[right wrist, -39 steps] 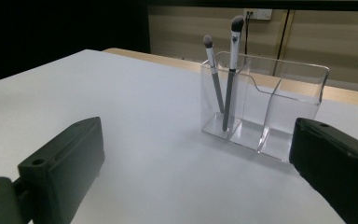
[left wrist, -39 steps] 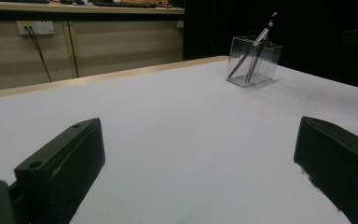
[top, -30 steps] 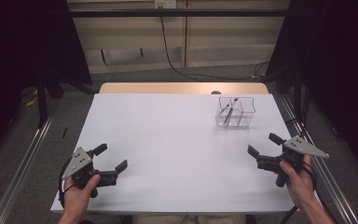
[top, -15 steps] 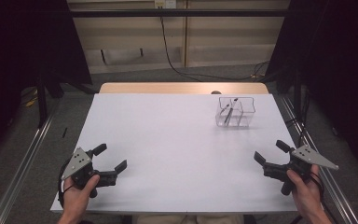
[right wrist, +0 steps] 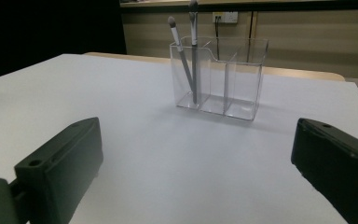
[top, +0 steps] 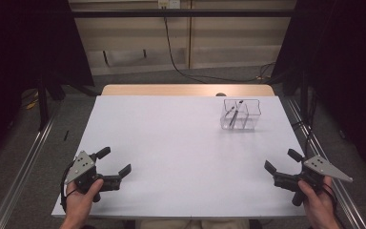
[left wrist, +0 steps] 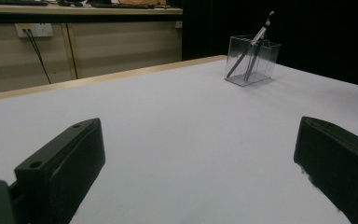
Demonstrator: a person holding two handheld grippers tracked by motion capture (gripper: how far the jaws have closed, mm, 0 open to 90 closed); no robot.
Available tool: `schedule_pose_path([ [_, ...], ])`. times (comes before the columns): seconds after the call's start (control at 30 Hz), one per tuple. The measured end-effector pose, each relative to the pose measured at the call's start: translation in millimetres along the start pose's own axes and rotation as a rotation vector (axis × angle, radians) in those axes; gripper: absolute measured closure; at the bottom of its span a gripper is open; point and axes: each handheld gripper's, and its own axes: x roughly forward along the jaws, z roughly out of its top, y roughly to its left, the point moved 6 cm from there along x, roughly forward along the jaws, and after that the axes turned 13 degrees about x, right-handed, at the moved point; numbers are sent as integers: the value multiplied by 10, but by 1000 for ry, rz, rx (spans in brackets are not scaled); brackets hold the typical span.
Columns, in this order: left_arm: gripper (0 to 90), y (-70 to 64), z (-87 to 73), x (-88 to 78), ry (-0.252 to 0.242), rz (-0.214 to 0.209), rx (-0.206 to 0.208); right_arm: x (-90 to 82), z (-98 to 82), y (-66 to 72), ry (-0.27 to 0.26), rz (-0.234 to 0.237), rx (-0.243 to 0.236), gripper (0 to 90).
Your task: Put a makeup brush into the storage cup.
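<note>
- The left gripper (top: 116, 162), a black two-jaw tool with a grey three-cornered plate on top, is hovering over the near left corner of the white rectangular tabletop (top: 171, 143), held in the person's left hand (top: 80, 205).
- Its jaws are standing wide apart with bare white surface between them, and they are gripping nothing; in the left gripper view they are rising at either lower corner.
- A strip of light wooden table edge (top: 162, 89) is showing beyond the far side of the white surface.
- The clear plastic box-shaped organiser with dividers (top: 240, 114) is standing upright on the far right part of the tabletop, well apart from both tools.
- Two slim grey-handled makeup brushes (right wrist: 189, 56) are leaning inside the organiser's left compartment as the right gripper view shows it, heads up and rising above the rim; the other compartments are looking bare.
- The right gripper (top: 282, 161), a matching black tool with its own grey plate, is sitting at the near right edge of the tabletop in the person's right hand (top: 317, 205).
- Its jaws are also spread wide and holding nothing, pointing towards the organiser.
</note>
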Motion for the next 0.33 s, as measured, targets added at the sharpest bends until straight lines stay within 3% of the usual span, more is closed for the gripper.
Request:
schedule_pose_path([
  [0.33, 20, 16, -2, -9, 0, 7, 3, 17, -8, 3, 7, 6, -8, 17],
])
